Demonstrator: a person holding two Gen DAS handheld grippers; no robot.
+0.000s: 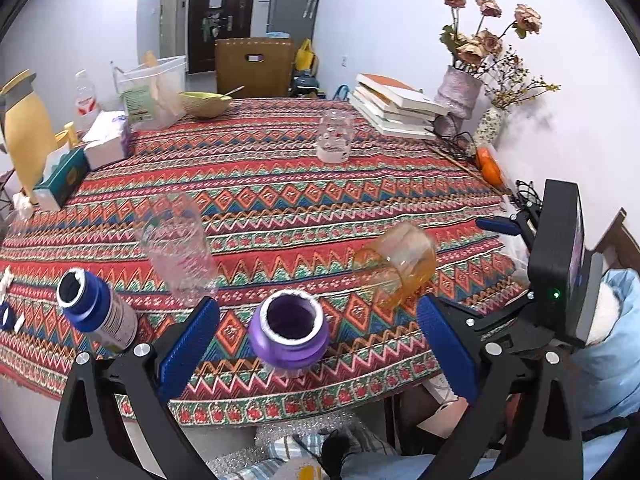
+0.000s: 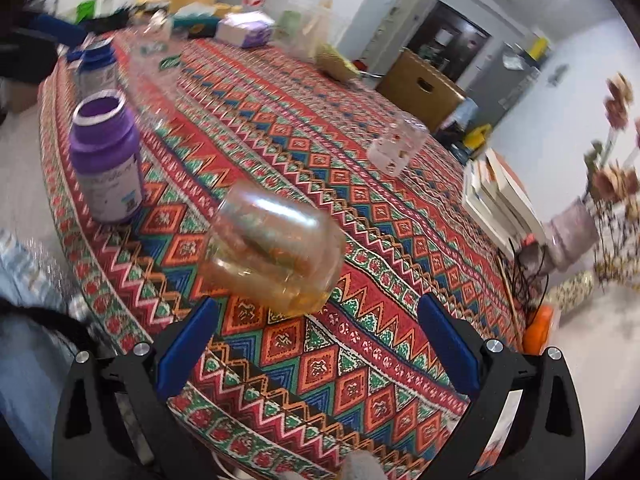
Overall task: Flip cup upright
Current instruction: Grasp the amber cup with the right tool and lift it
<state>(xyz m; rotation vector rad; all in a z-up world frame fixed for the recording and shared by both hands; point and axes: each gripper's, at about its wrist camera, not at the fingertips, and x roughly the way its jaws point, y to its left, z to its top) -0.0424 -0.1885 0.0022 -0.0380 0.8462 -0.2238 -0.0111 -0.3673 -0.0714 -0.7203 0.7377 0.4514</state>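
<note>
An amber see-through cup lies tipped on its side on the patterned tablecloth near the table's front right. In the right wrist view the cup is blurred, just ahead of my right gripper, which is open and empty with the cup beyond its fingertips. My left gripper is open and empty over the table's front edge, with an open purple bottle between its fingers. The right gripper's body shows at the right of the left wrist view.
An open blue bottle, a clear plastic bottle and an upside-down clear glass stand on the table. Books, flower vases, oranges, tissue boxes and a bowl line the edges.
</note>
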